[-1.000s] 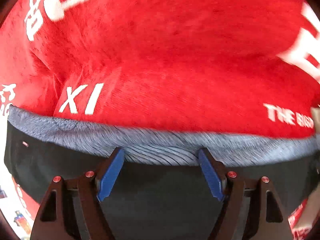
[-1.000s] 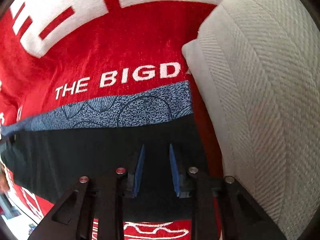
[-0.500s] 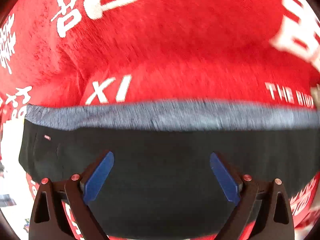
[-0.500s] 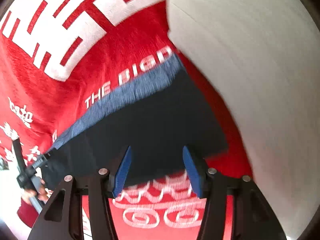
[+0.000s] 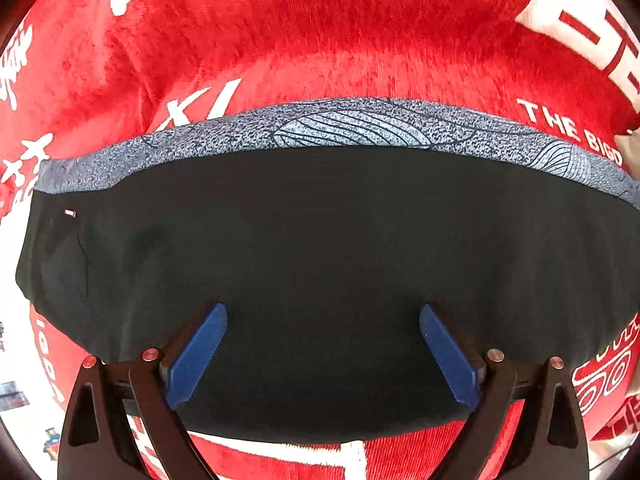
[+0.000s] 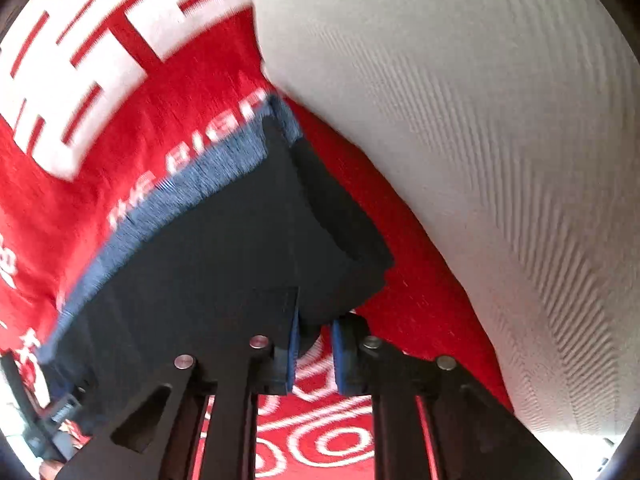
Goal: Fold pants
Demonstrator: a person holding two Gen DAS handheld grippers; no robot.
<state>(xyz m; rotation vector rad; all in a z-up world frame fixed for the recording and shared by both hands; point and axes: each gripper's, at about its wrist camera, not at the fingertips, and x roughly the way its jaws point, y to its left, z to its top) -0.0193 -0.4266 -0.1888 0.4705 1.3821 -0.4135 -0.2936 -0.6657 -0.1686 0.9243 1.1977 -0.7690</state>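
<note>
Black pants lie folded flat on the red blanket with white lettering, spread wide left to right right in front of your left gripper. A blue-grey patterned band runs along the pants' far edge, just near the white "THE BIG" lettering. Your left gripper hangs over the near half of the pants with its jaws wide apart, blue pads on either side, nothing between them; you can't tell whether the tips touch the cloth. A tiny pink tag sits at the pants' far-left corner. In the right wrist view, your right gripper has its jaws pulled nearly together, pinching the near right corner of the pants, and black fabric bunches up just past the blue pads. That view is motion-blurred, so the band looks smeared. White ribbed pillow fills the right side, just beside the pants' right edge with a strip of red blanket between them.
</note>
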